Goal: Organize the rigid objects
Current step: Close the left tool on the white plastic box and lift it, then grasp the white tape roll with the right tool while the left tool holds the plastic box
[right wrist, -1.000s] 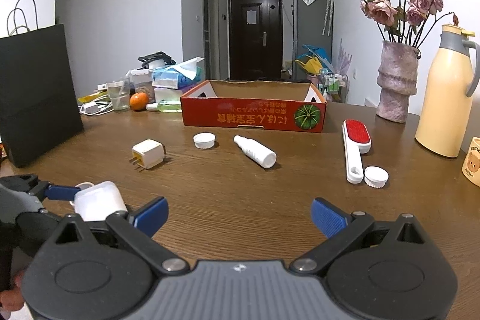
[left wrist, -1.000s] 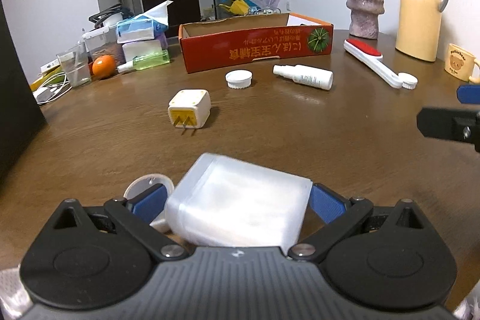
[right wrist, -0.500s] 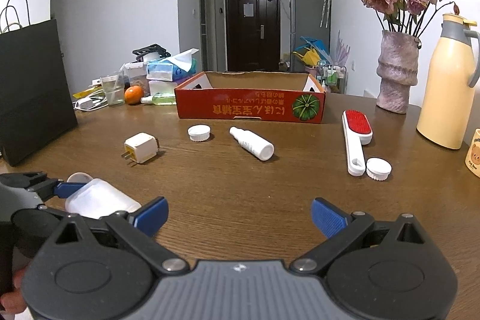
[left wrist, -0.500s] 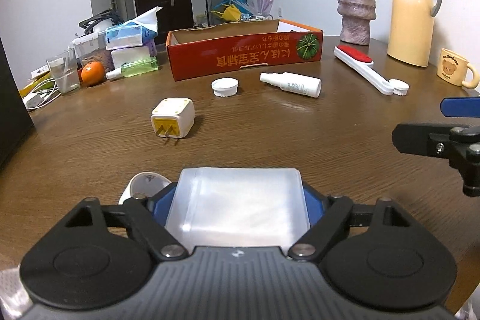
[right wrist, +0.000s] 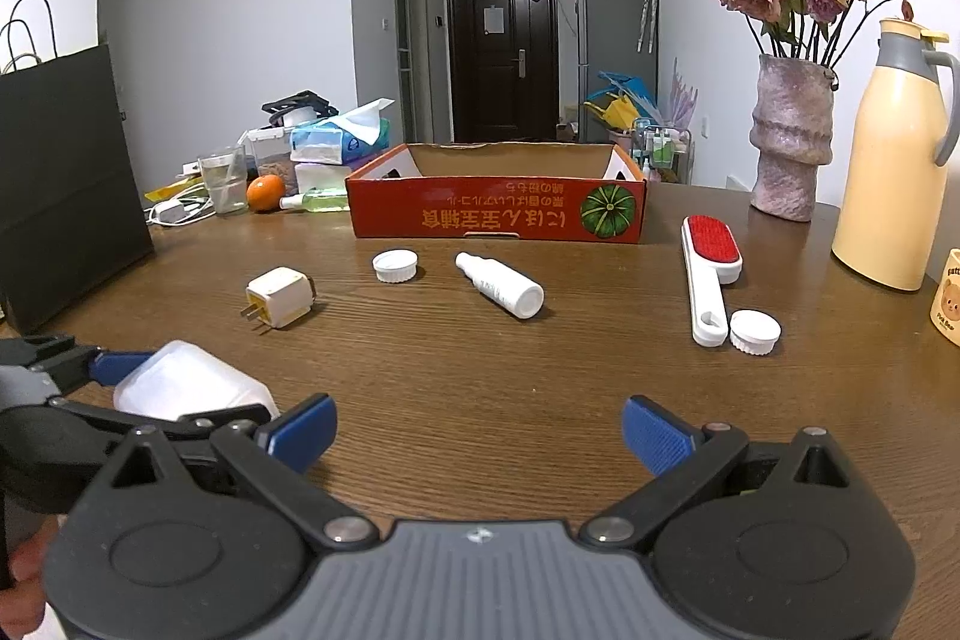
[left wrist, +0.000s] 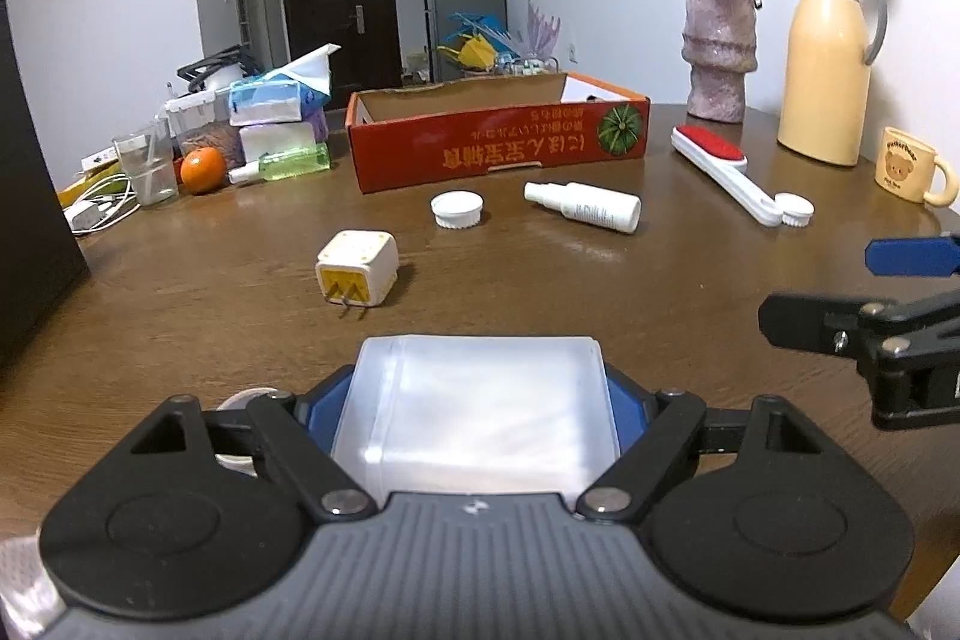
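Now, left gripper clamped on translucent box, right gripper wide apart, empty.

- A second ago my left gripper stood wide around the tub; now its blue pads press both sides.
- The tub lay skewed then; now it sits square between my fingers.
- In my left view, the tub hides more of the lid at its left.
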